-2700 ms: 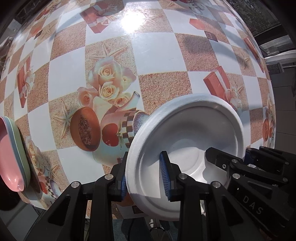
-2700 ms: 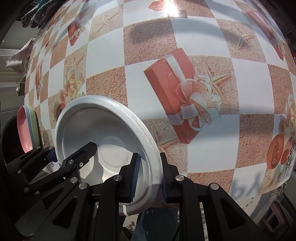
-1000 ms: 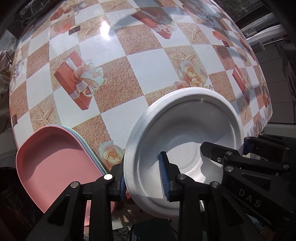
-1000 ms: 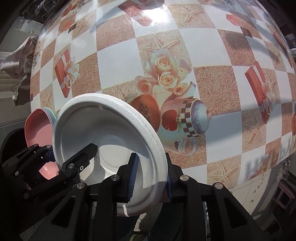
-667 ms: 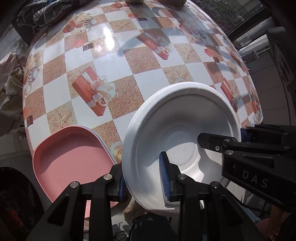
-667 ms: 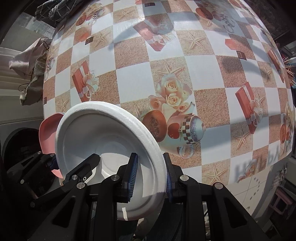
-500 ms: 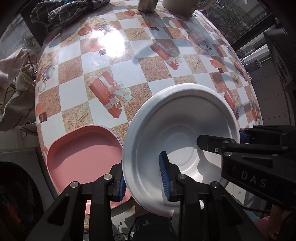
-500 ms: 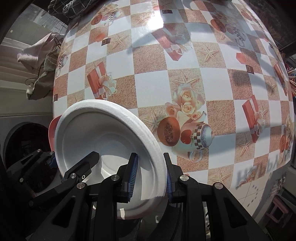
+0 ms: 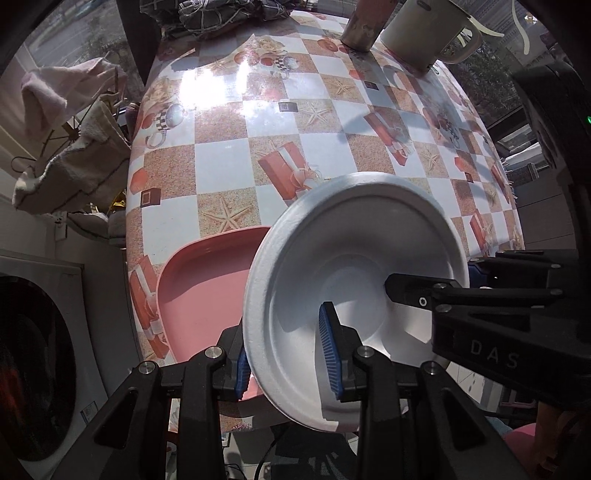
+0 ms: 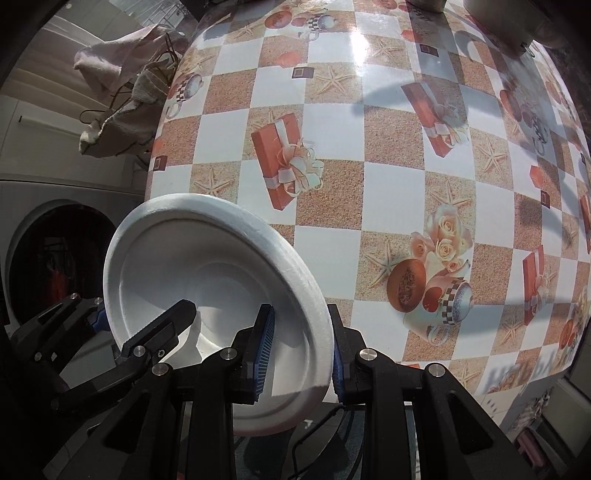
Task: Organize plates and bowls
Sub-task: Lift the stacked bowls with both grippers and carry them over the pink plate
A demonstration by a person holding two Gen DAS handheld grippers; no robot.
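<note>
A white foam bowl (image 9: 354,258) hangs in the air above the table's near edge, held by both grippers on opposite sides of its rim. My left gripper (image 9: 286,356) is shut on the rim's left side, one blue pad inside and one outside. My right gripper (image 10: 299,345) is shut on the rim's right side of the same bowl (image 10: 192,258). Each gripper also shows in the other's view, reaching into the bowl. A pink plate (image 9: 199,288) lies at the table's near left corner, partly hidden behind the bowl; it is hidden in the right wrist view.
The table (image 9: 258,140) has a checked cloth with gift boxes and starfish. A metal cup (image 9: 364,31) and a cream jug (image 9: 428,35) stand at its far end, with dark folded cloth (image 9: 221,14) beside them. Rags (image 9: 70,140) hang left, above a washing machine (image 9: 33,369).
Both grippers have carried the bowl up and away from the table, so more of the table shows. The pink plate has slid from far left to just behind the bowl.
</note>
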